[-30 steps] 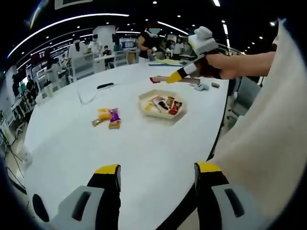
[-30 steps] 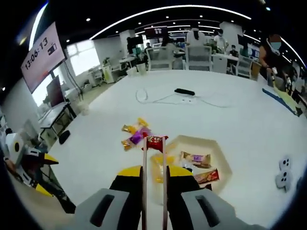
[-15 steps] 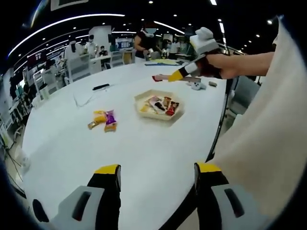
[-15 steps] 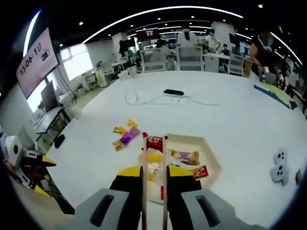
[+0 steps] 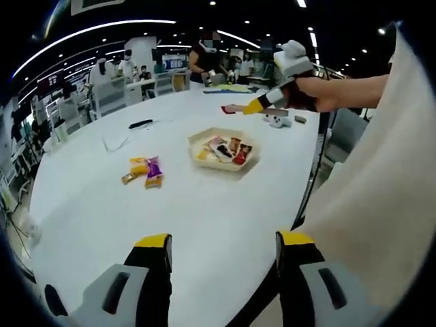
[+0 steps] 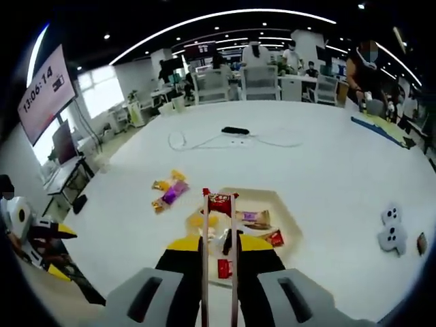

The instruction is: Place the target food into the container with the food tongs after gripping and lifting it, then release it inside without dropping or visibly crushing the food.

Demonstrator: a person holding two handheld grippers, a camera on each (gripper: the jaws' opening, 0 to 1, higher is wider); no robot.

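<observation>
Right gripper [image 6: 219,253] clamped on food tongs [image 6: 219,231], jaws pressed in on the two arms. Tongs in turn pinching a red snack packet [image 6: 220,201] at the tips. Packet held aloft, over the near-left part of the hexagonal tray [image 6: 294,225] as seen from the right gripper view. Probably kept high to clear the tray rim before release. Grip looks light; packet not visibly squashed.

Tray resting on the white table [image 6: 327,170], already carrying several wrapped snacks [image 6: 253,218]. Small heap of yellow and purple snacks [image 6: 167,192] left of the tray, apart from it, presumably stock not yet picked. Black cable with plug strip [image 6: 233,130] lying farther off.

Left gripper [image 5: 222,248] wide open, holding nothing, parked low over the near table edge [image 5: 204,231]. Likely kept clear so as not to crowd the working hand.

Left gripper view gives the side-on read: right gripper [image 5: 259,105] and hand [image 5: 320,92] well above the table, packet [image 5: 231,108] hanging above and beyond the tray [image 5: 253,161], not yet down inside. Height hard to judge from the right gripper view. Right gripper view gives the pinch itself, plus a white two-eyed object [image 6: 390,230] on the far right.

Release not yet done; lowering needed first.
</observation>
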